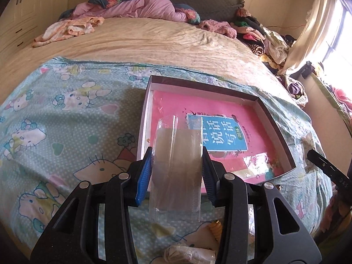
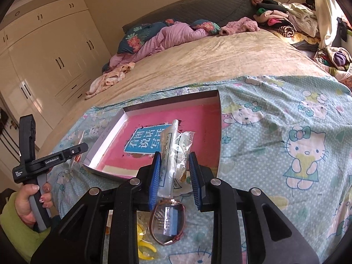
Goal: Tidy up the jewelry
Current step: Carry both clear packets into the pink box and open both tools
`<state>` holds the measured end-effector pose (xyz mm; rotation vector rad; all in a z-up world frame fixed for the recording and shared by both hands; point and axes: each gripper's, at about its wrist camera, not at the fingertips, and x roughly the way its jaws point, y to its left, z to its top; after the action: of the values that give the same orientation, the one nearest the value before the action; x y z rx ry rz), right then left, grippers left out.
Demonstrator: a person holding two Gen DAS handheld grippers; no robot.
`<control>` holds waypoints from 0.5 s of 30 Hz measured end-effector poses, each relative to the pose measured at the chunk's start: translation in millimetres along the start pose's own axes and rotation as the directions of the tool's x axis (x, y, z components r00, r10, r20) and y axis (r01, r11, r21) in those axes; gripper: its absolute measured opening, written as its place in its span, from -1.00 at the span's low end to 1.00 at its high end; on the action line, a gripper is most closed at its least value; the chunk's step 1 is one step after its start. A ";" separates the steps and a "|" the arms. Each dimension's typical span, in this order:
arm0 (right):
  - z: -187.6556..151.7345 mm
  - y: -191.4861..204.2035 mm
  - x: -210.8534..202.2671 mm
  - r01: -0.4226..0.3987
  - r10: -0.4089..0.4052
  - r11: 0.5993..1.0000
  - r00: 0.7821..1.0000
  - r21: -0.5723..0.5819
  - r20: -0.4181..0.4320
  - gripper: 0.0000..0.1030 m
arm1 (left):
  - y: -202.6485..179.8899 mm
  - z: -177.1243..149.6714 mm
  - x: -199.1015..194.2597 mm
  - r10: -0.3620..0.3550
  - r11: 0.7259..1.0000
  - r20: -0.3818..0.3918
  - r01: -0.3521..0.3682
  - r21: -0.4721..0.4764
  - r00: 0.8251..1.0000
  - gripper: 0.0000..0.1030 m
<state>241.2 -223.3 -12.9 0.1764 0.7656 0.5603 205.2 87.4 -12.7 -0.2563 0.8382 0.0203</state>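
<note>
My left gripper (image 1: 177, 165) is shut on a clear plastic packet (image 1: 176, 169) and holds it above the near edge of a shallow box (image 1: 272, 114) with a pink book inside. My right gripper (image 2: 173, 171) is shut on a clear bag of jewelry (image 2: 176, 151), held above the same box (image 2: 110, 129) near its front edge. A brown bracelet on a small packet (image 2: 168, 223) lies on the Hello Kitty sheet below the right gripper. A yellow piece (image 2: 144, 244) lies beside it. A wrapped item (image 1: 189, 254) and a gold piece (image 1: 215, 227) lie below the left gripper.
The box sits on a Hello Kitty sheet (image 1: 66, 121) spread over a beige bed. Pillows and a pink blanket (image 1: 143, 6) lie at the head. Piled clothes (image 1: 264, 39) line the right side. Wardrobes (image 2: 55, 55) stand at the left. The left hand-held gripper (image 2: 33, 160) shows in the right wrist view.
</note>
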 end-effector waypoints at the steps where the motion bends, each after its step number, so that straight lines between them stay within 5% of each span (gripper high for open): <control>1: 2.1 0.8 3.1 -0.001 0.001 1.000 1.000 -0.004 0.001 -0.52 | 0.1 1.7 3.0 0.002 1.000 -0.003 -0.002 0.000 1.000 -0.35; 15: 12.0 -7.9 60.4 0.059 -0.060 0.998 0.996 -0.018 -0.060 -0.52 | -8.9 6.1 42.6 0.020 0.999 -0.068 -0.018 0.029 0.997 -0.35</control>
<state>288.2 -196.8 -43.7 0.1218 0.8225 0.5173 239.3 76.7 -38.2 -0.2230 0.9085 0.0174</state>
